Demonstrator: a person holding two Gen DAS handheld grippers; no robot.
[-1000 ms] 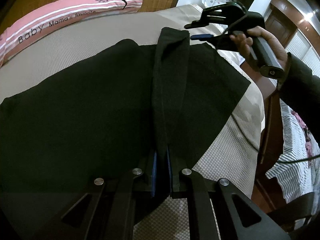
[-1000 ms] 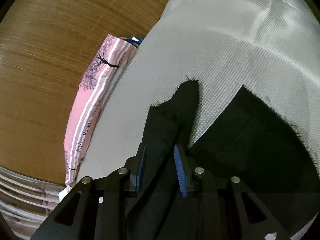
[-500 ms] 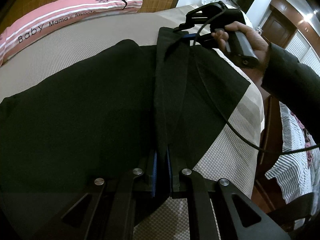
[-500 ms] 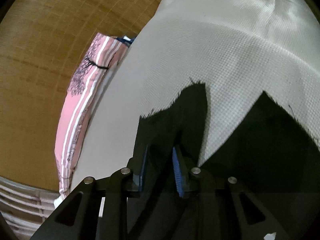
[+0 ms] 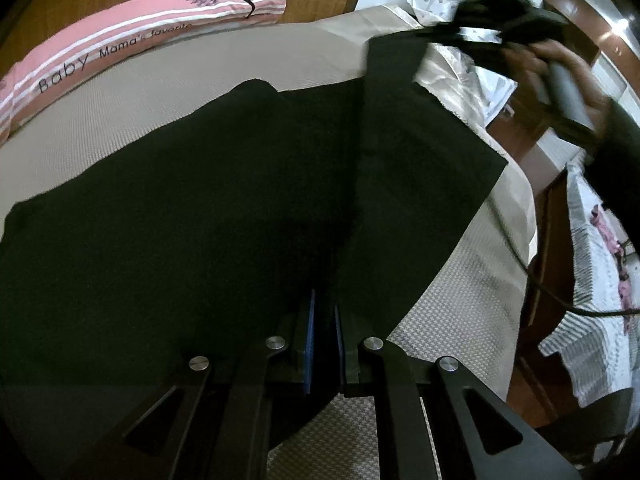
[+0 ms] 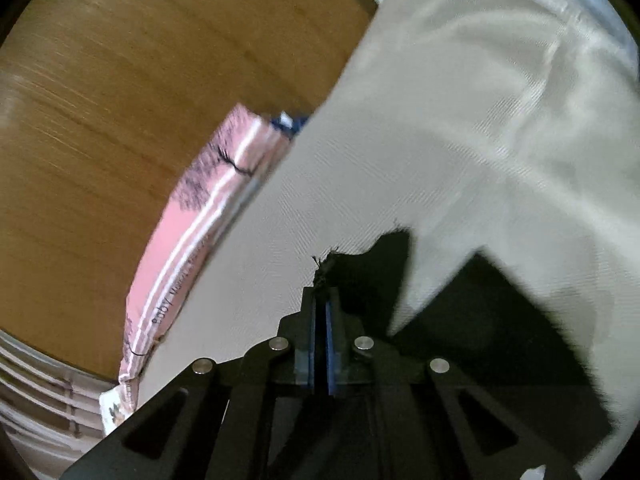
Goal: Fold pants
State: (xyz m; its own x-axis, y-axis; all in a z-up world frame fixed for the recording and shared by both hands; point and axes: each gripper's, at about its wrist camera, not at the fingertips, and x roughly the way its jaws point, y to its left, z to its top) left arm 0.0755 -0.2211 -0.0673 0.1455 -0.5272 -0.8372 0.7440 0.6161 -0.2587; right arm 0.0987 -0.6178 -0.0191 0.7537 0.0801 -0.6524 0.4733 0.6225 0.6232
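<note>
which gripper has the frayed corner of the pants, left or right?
The right gripper: its jaws have just closed on the frayed corner of the black pants, at the far end. The left gripper clamps the smooth fold at the near end.

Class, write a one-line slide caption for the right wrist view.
Right gripper shut on the frayed corner of the black pants above the beige bed cover, pink pillow behind.

A home bedroom: a bed with a beige woven cover fills the frame, and a pink striped pillow printed "Baby Mama's favorite" lies at upper left against a wooden headboard. Dark wooden furniture and striped bedding stand along the right edge.
</note>
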